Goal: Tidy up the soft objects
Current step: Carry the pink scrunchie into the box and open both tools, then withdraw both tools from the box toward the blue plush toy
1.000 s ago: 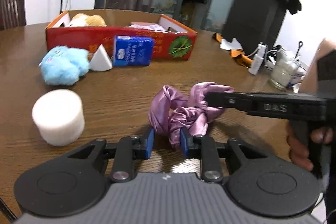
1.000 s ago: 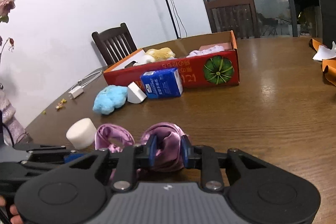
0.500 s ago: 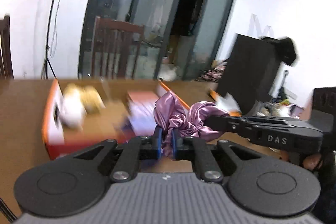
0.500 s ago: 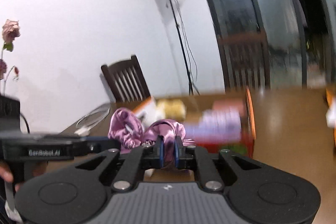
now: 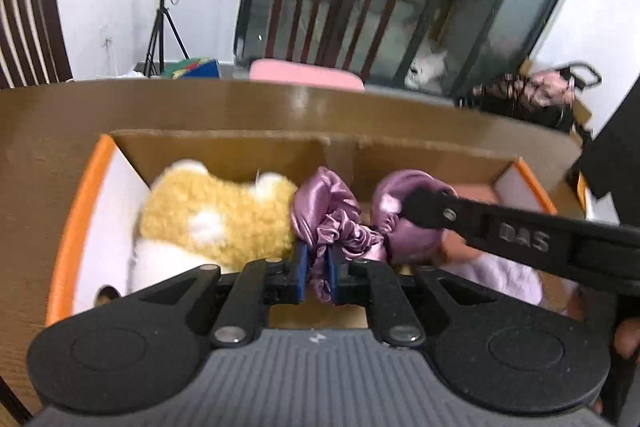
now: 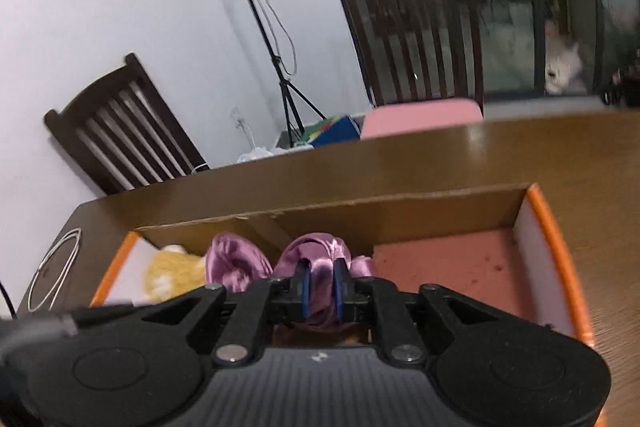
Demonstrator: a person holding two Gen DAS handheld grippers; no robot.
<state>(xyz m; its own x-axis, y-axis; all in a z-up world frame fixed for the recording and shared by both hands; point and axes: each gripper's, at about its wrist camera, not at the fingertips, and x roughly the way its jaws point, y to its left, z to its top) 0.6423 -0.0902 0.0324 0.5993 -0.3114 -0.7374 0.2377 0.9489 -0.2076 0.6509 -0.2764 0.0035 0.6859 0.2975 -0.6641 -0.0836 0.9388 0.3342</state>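
One satin scrunchie (image 5: 340,223) hangs pinched between two claws.

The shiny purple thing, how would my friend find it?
Look in the cardboard box on the wooden table. Beside the fuzzy yellow plush toy, both grippers pinch a purple scrunchie. It is the only glossy, crinkled one.

Right gripper (image 6: 320,289) clamped on purple satin scrunchie (image 6: 316,259), over open cardboard box (image 6: 536,223); yellow plush (image 6: 172,273) lower-left, pink foam (image 6: 444,267) right.
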